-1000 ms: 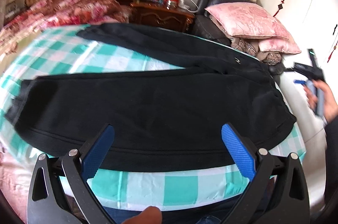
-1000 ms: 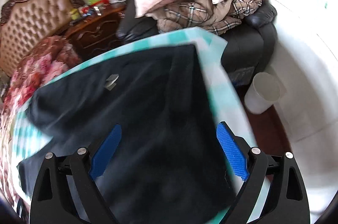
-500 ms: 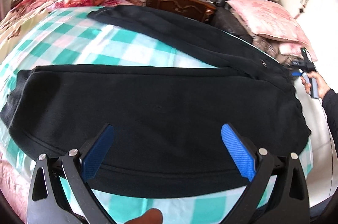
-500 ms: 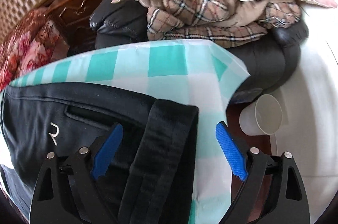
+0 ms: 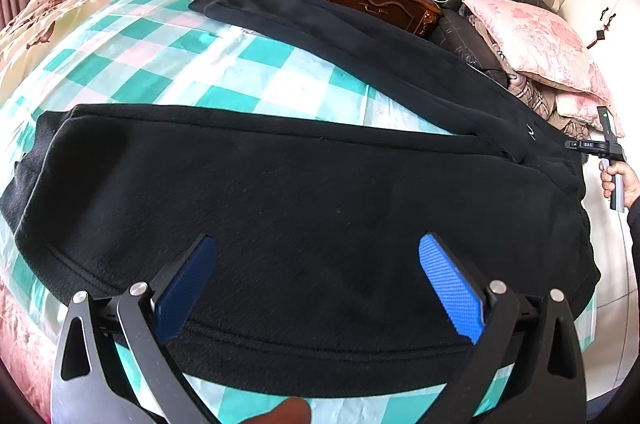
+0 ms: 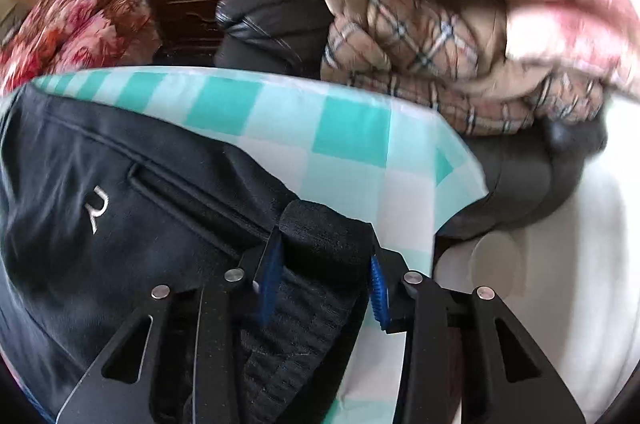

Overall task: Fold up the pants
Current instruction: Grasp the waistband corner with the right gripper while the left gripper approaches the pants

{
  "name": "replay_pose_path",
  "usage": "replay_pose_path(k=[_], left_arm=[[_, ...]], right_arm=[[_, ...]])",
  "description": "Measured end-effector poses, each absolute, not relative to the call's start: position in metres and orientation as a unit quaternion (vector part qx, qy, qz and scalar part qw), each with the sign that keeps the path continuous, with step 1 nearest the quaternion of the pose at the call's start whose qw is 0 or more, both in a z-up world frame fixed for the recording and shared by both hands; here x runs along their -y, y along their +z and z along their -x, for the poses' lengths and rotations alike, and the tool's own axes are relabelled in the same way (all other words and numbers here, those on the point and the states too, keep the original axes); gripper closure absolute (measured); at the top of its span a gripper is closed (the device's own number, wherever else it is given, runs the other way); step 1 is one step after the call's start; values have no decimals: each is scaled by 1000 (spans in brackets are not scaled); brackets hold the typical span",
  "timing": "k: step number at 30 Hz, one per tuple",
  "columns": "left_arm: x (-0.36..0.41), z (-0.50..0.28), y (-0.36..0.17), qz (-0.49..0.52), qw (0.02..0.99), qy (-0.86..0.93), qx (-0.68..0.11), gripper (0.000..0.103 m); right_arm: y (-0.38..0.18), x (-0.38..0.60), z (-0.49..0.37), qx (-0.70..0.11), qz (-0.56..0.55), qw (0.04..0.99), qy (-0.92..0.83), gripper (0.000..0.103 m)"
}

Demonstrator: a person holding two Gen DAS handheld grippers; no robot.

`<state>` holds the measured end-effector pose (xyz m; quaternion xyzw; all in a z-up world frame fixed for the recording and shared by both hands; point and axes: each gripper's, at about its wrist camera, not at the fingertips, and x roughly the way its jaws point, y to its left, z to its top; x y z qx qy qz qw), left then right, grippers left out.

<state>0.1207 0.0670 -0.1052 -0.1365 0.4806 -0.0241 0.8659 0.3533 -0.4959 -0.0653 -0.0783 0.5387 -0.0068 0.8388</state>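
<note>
While blur softens the black fleece pants (image 6: 120,224), stretched along the checked bedsheet's (image 5: 248,71) near edge, the right gripper (image 6: 324,272) closes around their ribbed waistband (image 6: 324,236); the left gripper (image 5: 316,276) gapes empty.

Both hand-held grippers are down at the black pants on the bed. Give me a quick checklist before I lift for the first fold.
1. Right hand-held gripper on the waistband: ok, band sits between its jaws, which are closing.
2. Left hand-held gripper gripping: not ok, jaws wide open above the near leg's hem.
3. Pants spread flat on the checked sheet: ok, legs apart in a V.
4. Sheet caught in the right grip: cannot tell.
5. Far leg free of clutter: ok.
</note>
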Motion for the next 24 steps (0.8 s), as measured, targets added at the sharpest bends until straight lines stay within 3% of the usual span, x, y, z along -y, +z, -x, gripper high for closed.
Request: replay_pose_path(k=[5,12,16,24], left_arm=[[-60,-124,-99,138,871,-37,-469,2],[-64,-114,-90,154,880,-46,-447,2],[-75,-103,-86,171,884,-46,-432,2],[-98,-133,-82,220,880,-65,-415,2]], right_arm=[[-8,463,-302,-455,97,885,-7,67],[57,377,-146,-313,139,937,77,67],[37,351,-59,-298,130,939,108,67],[-59,347,19,-378,14,918,118,69]])
